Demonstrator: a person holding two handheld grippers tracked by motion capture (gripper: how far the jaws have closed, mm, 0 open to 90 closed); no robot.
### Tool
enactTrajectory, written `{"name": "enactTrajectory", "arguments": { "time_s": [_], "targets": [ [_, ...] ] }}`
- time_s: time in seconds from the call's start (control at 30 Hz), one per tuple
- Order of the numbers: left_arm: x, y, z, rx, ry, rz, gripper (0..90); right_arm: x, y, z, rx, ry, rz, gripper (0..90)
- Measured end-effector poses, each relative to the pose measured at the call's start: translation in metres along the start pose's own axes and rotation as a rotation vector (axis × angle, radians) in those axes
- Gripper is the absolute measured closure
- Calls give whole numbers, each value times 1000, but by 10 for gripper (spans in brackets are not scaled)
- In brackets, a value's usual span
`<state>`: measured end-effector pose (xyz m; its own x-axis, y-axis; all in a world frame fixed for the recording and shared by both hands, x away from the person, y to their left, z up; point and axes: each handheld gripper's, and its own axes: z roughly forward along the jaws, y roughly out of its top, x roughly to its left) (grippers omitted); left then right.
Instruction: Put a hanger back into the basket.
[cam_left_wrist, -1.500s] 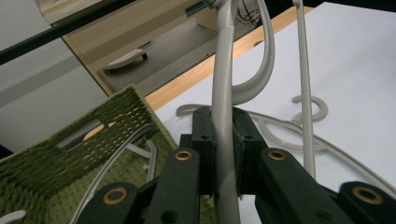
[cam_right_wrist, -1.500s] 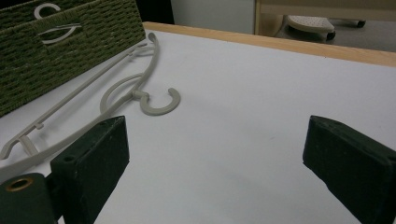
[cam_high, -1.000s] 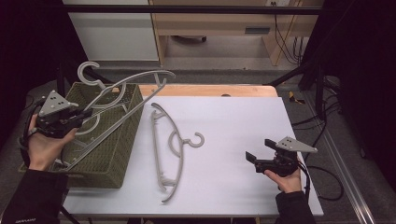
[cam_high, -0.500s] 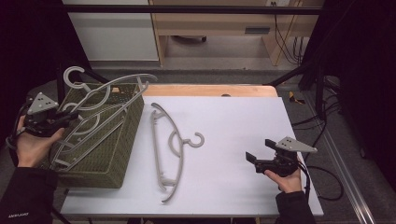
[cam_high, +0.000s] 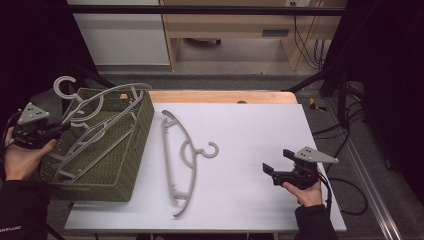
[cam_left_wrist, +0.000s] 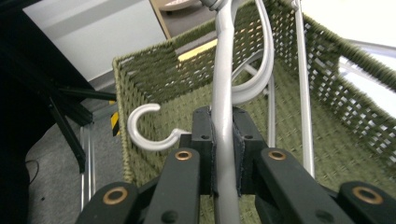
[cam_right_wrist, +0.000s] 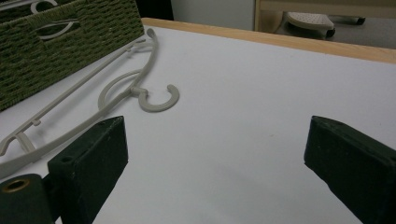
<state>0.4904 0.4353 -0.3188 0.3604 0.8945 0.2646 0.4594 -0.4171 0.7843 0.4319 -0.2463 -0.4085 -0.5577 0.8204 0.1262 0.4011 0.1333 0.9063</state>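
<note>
A green woven basket (cam_high: 122, 150) sits at the white table's (cam_high: 250, 130) left edge. A grey plastic hanger (cam_high: 90, 120) rests in it. Another grey hanger (cam_high: 181, 160) lies just right of the basket.

green woven basket (cam_high: 131, 150), grey hangers (cam_high: 182, 155)

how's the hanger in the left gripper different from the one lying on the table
The held hanger is clamped in the shut left gripper and raised at a tilt over the green basket; the table hanger lies flat on the white table, touched by nothing.
The held hanger's hook points up and away past the basket's far corner; the table hanger's hook points toward the open right gripper.
Both are pale grey plastic hangers of the same shape.
</note>
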Motion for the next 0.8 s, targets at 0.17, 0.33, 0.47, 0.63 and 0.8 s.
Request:
{"name": "enactTrajectory", "arguments": {
  "time_s": [0.17, 0.33, 0.47, 0.63, 0.8],
  "targets": [
    [2, -8, 7, 20, -1, -12, 817, 0, 0, 0, 3, 2, -2, 65],
    [3, -13, 10, 22, 0, -18, 817, 0, 0, 1, 4, -3, -2, 66],
    [6, -13, 7, 11, 3, -33, 817, 0, 0, 0, 4, -1, -4, 67],
    [7, -14, 4, -2, 4, -31, 817, 0, 0, 0, 3, 1, -2, 67],
    [6, -14, 8, 26, 32, -16, 817, 0, -1, 0, 7, -1, -6, 67]
  ]
}}
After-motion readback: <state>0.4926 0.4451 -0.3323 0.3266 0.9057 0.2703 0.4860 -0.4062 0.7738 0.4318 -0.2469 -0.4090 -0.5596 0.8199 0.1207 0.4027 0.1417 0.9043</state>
